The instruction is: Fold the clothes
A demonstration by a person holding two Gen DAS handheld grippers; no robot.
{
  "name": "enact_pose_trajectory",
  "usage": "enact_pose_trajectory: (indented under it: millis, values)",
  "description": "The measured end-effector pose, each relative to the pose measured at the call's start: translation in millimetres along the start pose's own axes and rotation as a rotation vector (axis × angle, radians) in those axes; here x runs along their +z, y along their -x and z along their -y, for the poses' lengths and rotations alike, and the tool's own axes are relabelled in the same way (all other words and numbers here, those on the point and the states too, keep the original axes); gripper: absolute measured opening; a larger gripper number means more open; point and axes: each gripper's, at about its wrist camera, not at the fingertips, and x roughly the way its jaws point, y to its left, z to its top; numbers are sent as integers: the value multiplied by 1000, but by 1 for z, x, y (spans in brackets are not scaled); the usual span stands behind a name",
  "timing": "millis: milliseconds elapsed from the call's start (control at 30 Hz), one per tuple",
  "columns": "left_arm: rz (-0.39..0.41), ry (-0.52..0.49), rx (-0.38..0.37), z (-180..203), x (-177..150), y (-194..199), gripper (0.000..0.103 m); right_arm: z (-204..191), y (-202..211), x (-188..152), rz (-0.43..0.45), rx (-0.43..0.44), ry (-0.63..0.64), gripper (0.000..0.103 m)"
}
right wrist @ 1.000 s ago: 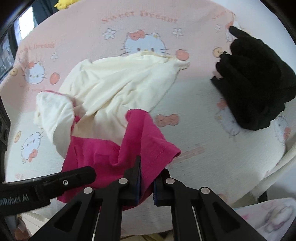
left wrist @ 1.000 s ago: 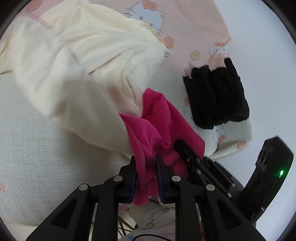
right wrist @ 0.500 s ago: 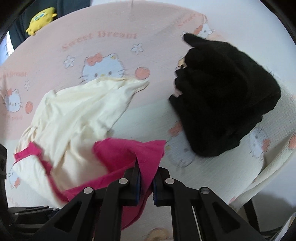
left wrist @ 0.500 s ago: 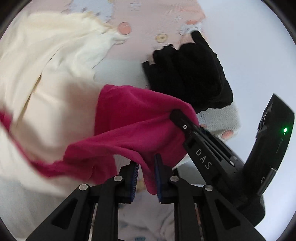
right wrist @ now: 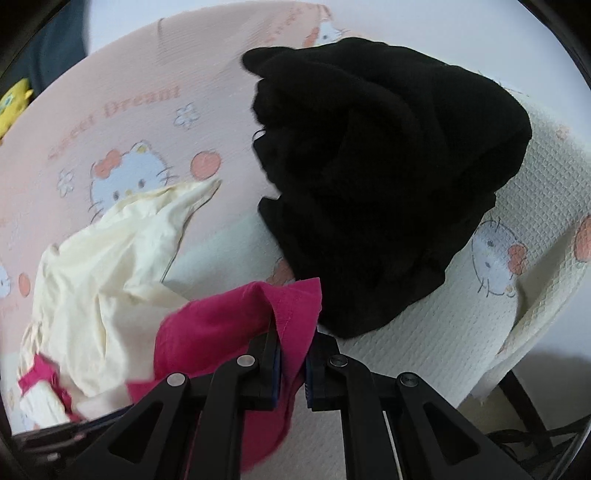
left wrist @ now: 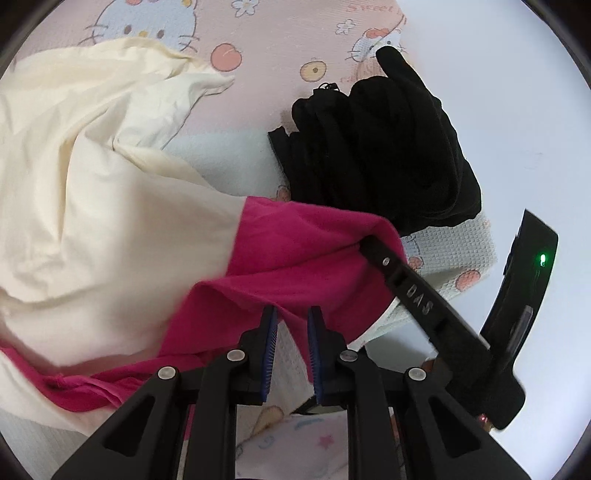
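Observation:
A cream garment with magenta-pink parts lies crumpled on the cartoon-cat blanket. My left gripper is shut on a thin pink edge, with some blanket showing between the pads. In the left wrist view, the right gripper's black finger pokes out from under the same pink cloth. In its own view the right gripper is shut on a pink fold, just in front of the black pile. The cream body trails off to the left.
A heap of black clothing sits at the blanket's right side, close to the pink cloth. The blanket drops off the bed's edge at the right. A yellow plush toy is at the far left.
Both grippers have carried the pink cloth to the right, toward the black heap. The pink part is now stretched out between them and the cream body trails behind.

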Motion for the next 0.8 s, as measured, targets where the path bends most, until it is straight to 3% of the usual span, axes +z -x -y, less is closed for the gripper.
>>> enact_pose_trajectory:
  millis: [167, 333, 367, 400, 467, 500, 600, 800]
  values:
    - [32, -79, 69, 4, 3, 1, 13, 10, -8, 14, 30, -68, 0, 6]
    - [42, -217, 191, 14, 1, 4, 18, 25, -17, 11, -61, 4, -81, 11]
    - [31, -240, 213, 16, 0, 4, 25, 28, -15, 10, -74, 9, -99, 24]
    - [18, -257, 227, 16, -2, 5, 31, 30, -11, 10, -87, 1, -109, 51]
    - [4, -251, 216, 14, -5, 9, 76, 33, 0, 9, -106, -8, -130, 70]
    - [7, -240, 203, 12, -7, 13, 81, 33, 10, 8, -93, 1, -141, 70]
    - [26, -159, 157, -1, -12, 29, 82, 31, 35, 6, -81, 25, -162, 72]
    - [81, -43, 157, -32, -22, 67, 82, 15, 71, -6, -58, 50, -150, 72]
